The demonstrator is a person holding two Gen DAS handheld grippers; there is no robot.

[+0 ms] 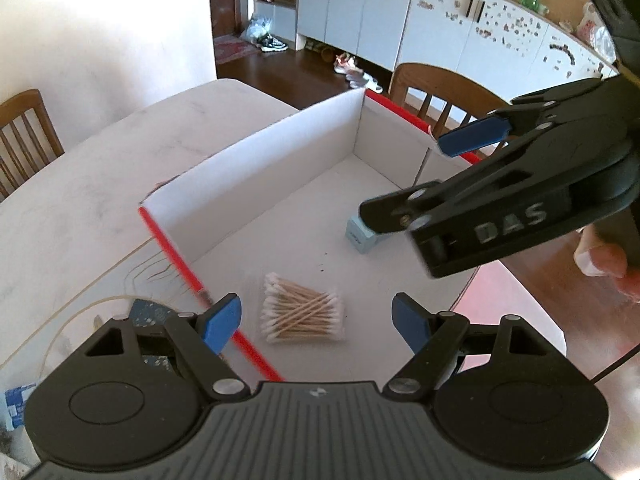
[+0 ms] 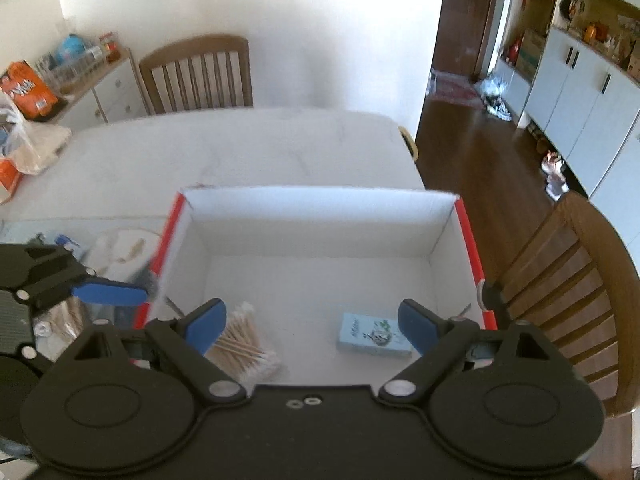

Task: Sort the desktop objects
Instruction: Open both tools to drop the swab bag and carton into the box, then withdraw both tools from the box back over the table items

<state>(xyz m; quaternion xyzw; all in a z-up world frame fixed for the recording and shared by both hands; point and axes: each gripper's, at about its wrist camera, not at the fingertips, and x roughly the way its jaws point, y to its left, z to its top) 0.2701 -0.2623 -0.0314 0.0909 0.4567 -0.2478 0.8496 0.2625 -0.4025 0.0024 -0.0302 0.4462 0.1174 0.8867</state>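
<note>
- A pale table (image 2: 260, 148) holds a red-edged box (image 2: 320, 204).
- Inside lie cotton swabs (image 1: 302, 312) and a small blue carton (image 2: 374, 334): sorted.
- Left gripper (image 1: 318, 322) and right gripper (image 2: 310, 322) hover spread, empty.
- Clutter (image 2: 120, 248) left of the box likely remains.

Daylight floods both views, overexposing the white wall (image 2: 248, 20) and washing out the pale table (image 1: 100, 184); soft shadows fall inside the white box (image 2: 316, 280). Fisheye distortion bows the cabinets (image 1: 480, 20) and chairs (image 2: 580, 280) toward the edges. Motion blur smears the box's red rim (image 1: 176, 256) and the clutter at the right-wrist view's left edge.
</note>
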